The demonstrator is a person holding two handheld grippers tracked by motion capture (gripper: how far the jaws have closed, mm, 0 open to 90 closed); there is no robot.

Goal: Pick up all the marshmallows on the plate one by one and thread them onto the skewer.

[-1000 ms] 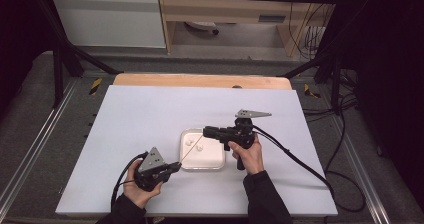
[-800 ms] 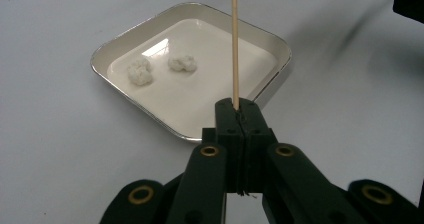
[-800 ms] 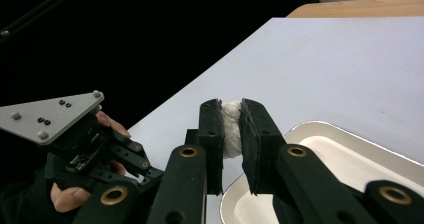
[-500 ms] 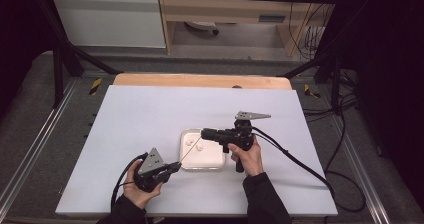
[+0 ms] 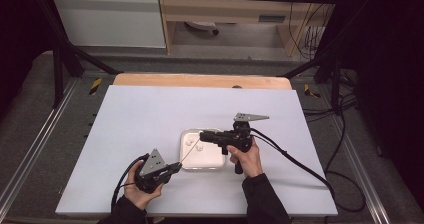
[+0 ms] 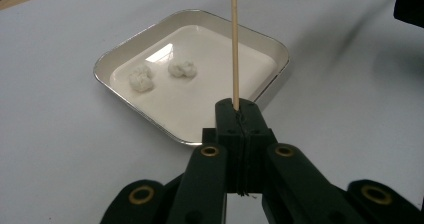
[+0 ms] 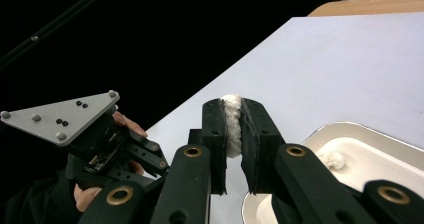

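White table sheet [image 5: 150, 114], wooden edge [image 5: 200, 80], dark room

White tabletop [image 5: 150, 129] with a wooden edge strip [image 5: 200, 80] along its far side. Black frame bars [image 5: 65, 59] slant down at far left, another [image 5: 310, 66] at far right. Grey floor [image 5: 30, 134] around the tabletop. Black cables [image 5: 345, 134] lie on the floor at right. Yellow-black tape marks [image 5: 95, 85] near the far-left corner, another [image 5: 311, 90] at far right. Pale cabinet [image 5: 110, 21] and wooden shelf unit [image 5: 225, 9] behind.
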